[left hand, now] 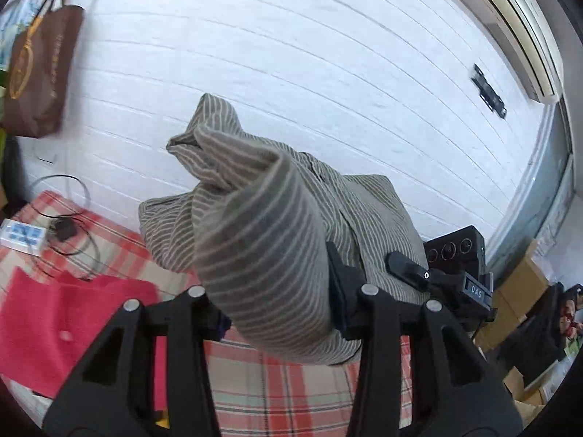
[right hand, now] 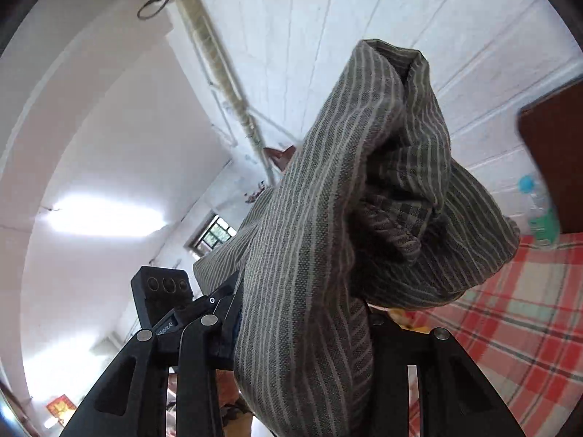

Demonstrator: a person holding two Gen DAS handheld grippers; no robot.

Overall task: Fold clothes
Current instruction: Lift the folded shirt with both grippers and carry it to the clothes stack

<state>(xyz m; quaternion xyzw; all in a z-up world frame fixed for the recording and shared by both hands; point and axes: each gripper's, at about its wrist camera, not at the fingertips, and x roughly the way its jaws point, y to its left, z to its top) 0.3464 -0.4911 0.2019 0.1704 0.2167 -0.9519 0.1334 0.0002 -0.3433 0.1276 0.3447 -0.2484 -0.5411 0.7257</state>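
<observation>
A grey striped garment point(left hand: 262, 240) is held up in the air above a plaid-covered surface point(left hand: 277, 382). My left gripper point(left hand: 280, 306) is shut on a bunched fold of it; the cloth hides the fingertips. The right gripper shows to the right in the left wrist view point(left hand: 430, 273), clamped on the same garment. In the right wrist view my right gripper point(right hand: 302, 327) is shut on the striped garment point(right hand: 346, 218), which rises in a thick roll between the fingers. The left gripper point(right hand: 171, 302) shows at lower left there.
A red cloth point(left hand: 62, 324) lies on the plaid surface at left, with a black cable point(left hand: 73, 225) and a white box point(left hand: 22, 235) behind it. A brown bag point(left hand: 40, 69) hangs on the white brick wall. Cardboard boxes point(left hand: 524, 291) stand at right. A water bottle point(right hand: 539, 211) stands at right.
</observation>
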